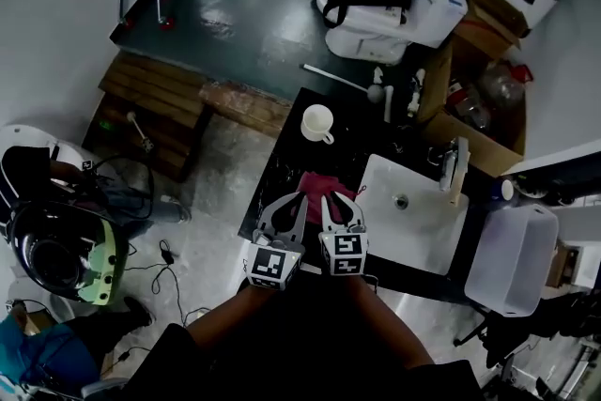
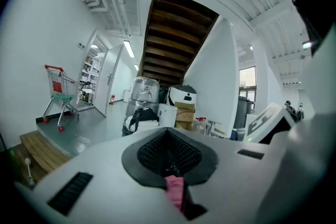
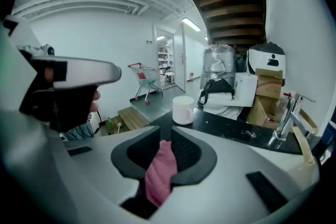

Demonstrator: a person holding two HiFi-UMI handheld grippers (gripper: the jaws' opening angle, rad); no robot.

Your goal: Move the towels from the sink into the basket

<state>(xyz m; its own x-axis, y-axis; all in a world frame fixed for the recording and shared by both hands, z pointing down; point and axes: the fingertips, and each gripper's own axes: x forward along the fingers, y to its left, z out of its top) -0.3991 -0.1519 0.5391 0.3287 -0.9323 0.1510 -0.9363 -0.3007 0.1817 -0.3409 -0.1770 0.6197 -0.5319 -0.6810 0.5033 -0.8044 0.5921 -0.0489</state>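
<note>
While both claws sit side by side in the head view, the left claw [image 1: 286, 207] and the right claw [image 1: 343, 202] share one pink towel [image 1: 324, 184] at their tips. The sink [image 1: 423, 235] lies beside the right claw, and a white bin [image 1: 512, 258] beyond it may be the basket.

In the left gripper view, the left claw [image 2: 169, 161] is clamped on only a sliver of towel [image 2: 176, 191], so any tug apart could pull it free.

In the right gripper view, the right claw [image 3: 165, 149] pinches a thicker fold [image 3: 160, 173]. The mug [image 3: 183, 109] stands straight ahead and the faucet [image 3: 286, 113] to the right. A forward swing risks knocking the mug.
</note>
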